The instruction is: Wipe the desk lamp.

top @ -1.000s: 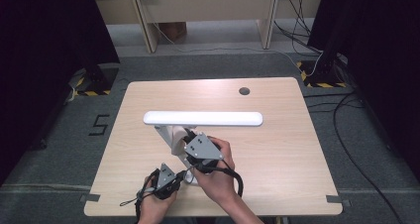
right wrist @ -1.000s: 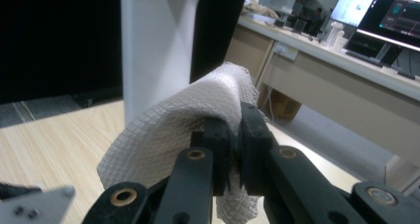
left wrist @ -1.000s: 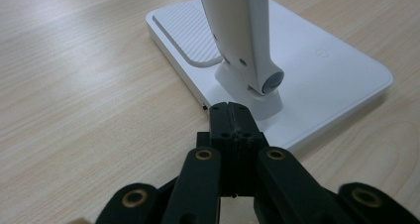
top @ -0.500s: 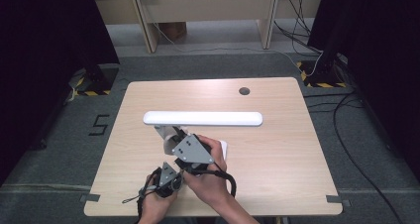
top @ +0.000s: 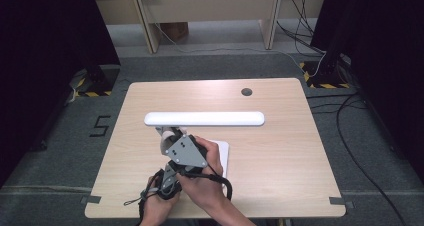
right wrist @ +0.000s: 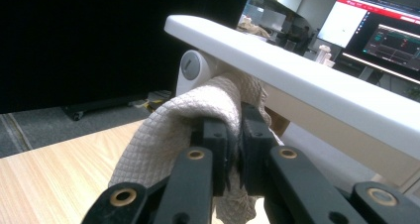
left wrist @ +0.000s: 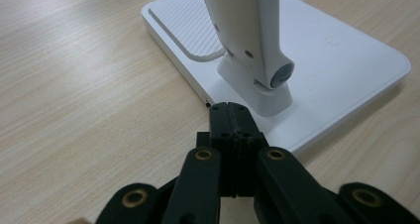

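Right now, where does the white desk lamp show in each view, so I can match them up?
High view: the desk lamp's light bar lies across the table's middle; its base sits beside the right hand-held gripper.
Left gripper view: base and lower hinge, top centre, past the shut tips.
Right gripper view: bar runs from top centre to the right edge, above the cloth.
Shared landmark: the lamp's white arm.

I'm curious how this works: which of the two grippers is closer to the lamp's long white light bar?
Right. The right gripper, clamping a beige cloth, sits just under the light bar. The left gripper is low, shut at the lamp's base.
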### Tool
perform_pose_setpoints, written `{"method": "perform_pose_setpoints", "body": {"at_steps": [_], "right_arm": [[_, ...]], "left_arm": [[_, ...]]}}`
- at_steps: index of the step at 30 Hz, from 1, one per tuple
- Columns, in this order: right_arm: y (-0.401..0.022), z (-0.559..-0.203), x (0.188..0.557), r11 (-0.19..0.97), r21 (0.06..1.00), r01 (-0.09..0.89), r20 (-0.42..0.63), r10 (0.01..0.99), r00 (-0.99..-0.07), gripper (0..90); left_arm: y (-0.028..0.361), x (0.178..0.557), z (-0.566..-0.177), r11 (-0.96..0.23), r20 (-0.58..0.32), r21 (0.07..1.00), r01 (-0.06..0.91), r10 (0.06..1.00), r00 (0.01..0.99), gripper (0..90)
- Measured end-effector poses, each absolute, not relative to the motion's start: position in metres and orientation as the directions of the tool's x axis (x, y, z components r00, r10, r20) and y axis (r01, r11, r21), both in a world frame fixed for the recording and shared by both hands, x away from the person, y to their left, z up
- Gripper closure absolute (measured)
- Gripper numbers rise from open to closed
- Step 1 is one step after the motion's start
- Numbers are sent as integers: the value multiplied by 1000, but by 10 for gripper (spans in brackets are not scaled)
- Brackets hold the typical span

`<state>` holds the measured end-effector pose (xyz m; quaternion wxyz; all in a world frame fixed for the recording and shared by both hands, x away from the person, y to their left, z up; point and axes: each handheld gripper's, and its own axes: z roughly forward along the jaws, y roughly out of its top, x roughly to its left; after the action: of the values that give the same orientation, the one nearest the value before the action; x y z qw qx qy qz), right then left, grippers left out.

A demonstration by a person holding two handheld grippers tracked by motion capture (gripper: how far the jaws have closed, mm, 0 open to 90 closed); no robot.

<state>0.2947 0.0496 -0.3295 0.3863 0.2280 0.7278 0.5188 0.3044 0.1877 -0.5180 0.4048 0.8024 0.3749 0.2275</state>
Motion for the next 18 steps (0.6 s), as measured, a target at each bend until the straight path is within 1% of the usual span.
{"method": "perform_pose_setpoints", "body": {"at_steps": [18], "right_arm": [[50, -334, 295, 368, 928, -54, -324, 729, -603, 849]], "left_arm": [[187, 305, -519, -401, 73, 819, 410, 782, 619, 893]]}}
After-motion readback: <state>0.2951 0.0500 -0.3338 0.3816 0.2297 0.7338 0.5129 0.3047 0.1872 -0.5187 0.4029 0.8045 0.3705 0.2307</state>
